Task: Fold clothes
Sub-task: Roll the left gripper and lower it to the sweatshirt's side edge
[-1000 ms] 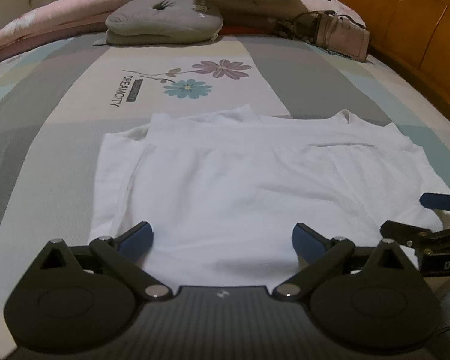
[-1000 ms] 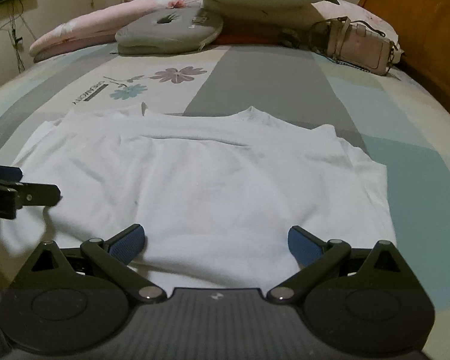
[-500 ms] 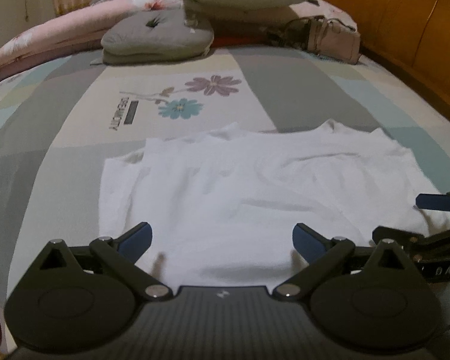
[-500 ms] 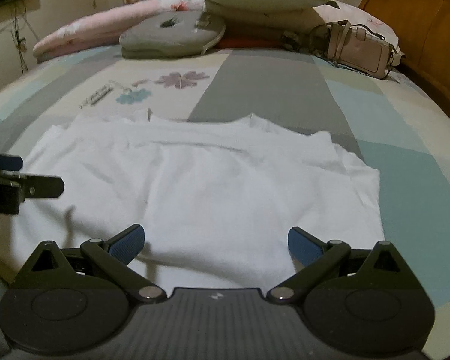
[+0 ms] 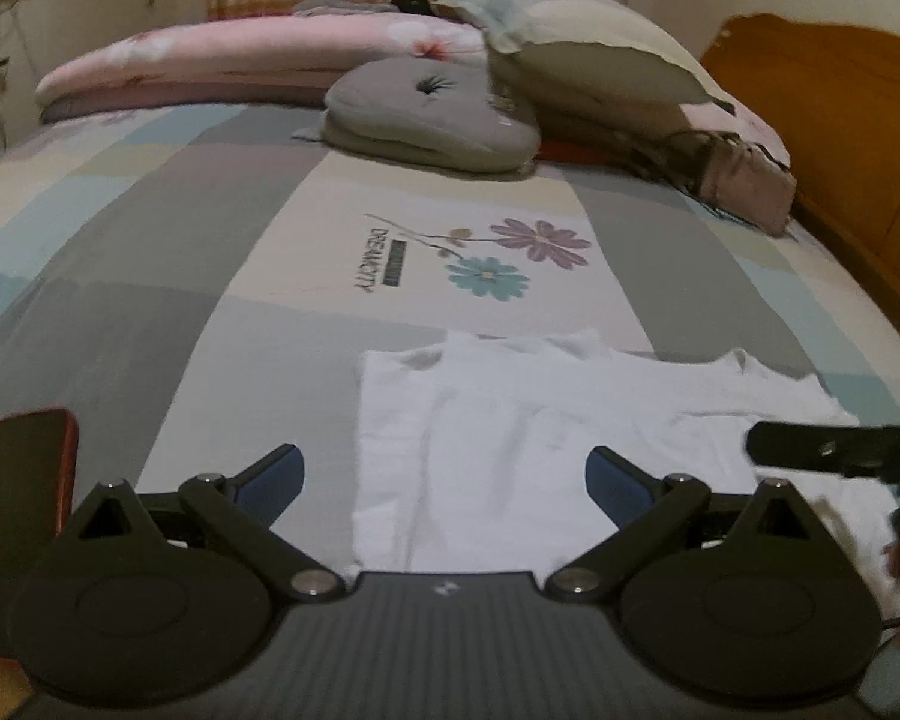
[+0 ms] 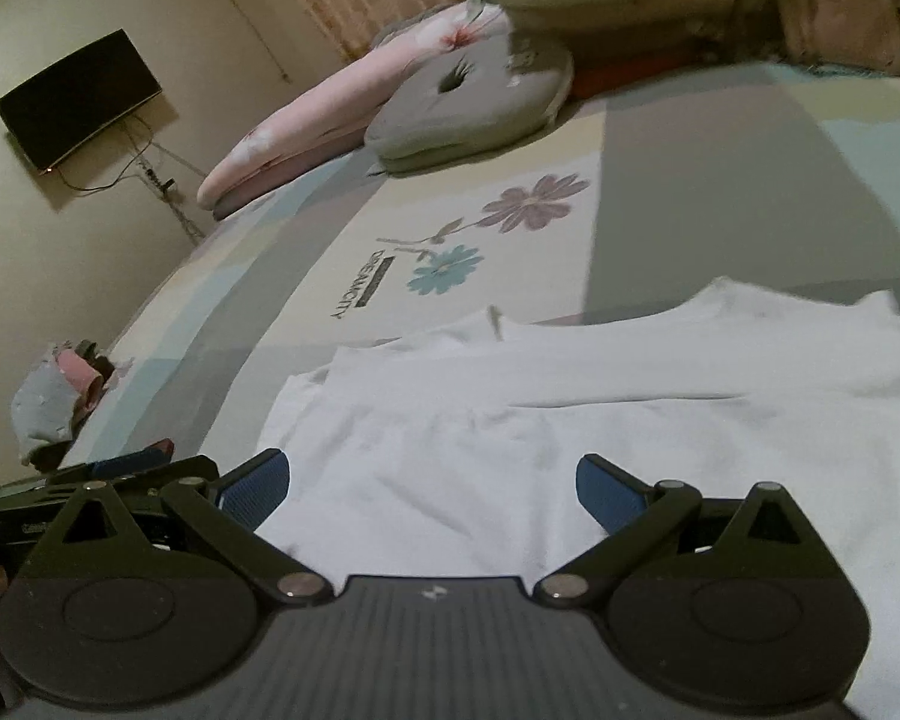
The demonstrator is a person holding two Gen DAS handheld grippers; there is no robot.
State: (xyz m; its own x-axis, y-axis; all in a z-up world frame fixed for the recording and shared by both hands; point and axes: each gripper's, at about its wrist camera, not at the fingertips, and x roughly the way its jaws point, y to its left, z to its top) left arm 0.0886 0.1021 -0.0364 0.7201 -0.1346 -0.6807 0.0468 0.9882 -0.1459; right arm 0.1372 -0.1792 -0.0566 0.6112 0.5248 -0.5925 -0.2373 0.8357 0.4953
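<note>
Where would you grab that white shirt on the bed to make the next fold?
Probably the near hem corners. The white shirt lies flat, neck end away, its bottom edge right under both open tongs, left and right. Come in low from the near side, one corner each, since the flat cloth offers only its edges to pinch.

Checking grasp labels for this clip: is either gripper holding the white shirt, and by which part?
Nothing is held. The left gripper and the right gripper are both open above the white shirt.
</note>
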